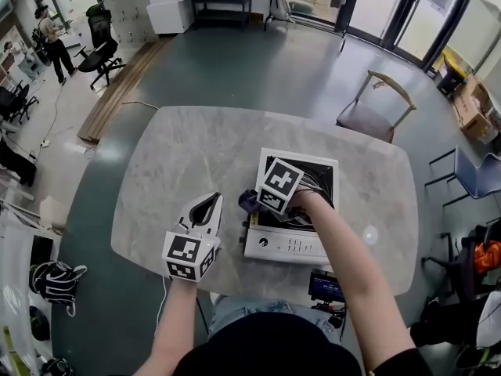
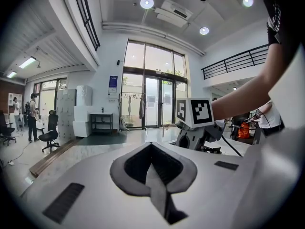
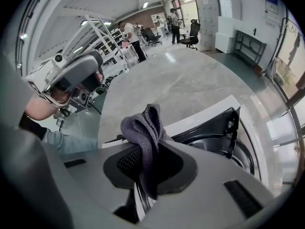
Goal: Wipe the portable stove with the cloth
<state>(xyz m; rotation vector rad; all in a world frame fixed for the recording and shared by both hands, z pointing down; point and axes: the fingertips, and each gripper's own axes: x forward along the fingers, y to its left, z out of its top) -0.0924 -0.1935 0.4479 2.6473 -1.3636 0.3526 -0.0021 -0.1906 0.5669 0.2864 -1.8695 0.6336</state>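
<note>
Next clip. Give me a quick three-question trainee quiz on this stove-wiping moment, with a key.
1. True or false: the left gripper holds the cloth.
2. Where along the portable stove are the right gripper's jaws? A) at its left edge B) at its right edge C) nowhere near it
3. Fill in: the left gripper's jaws are ____, with nothing between them.
Key: 1 false; 2 A; 3 shut.
</note>
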